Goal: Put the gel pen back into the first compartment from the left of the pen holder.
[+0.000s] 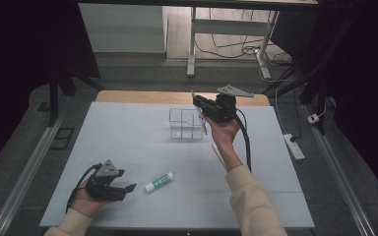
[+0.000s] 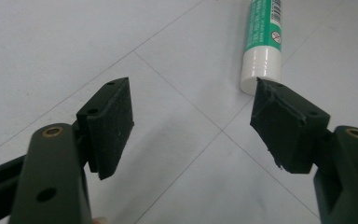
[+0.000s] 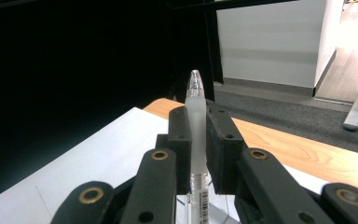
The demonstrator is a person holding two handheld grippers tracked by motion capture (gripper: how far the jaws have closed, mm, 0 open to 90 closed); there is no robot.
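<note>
Jaws of the right gripper [image 3: 196,140] clench a frosted clear plastic pen [image 3: 196,135] upright above the clear compartmented organiser [image 1: 186,124] near the bench's far edge, apparently for insertion, while the left gripper [image 2: 191,123] rests released beside a green-and-white glue stick [image 1: 159,182] near the front edge.

Count on white table surface [image 1: 128,147]: one clear plastic compartment organiser [image 1: 185,124]; one green-and-white capped glue-stick tube [image 1: 159,182], lying flat; one translucent frosted pen [image 3: 196,140], upright. Two black two-jaw grippers, left [image 1: 126,189] and right [image 1: 202,114].
</note>
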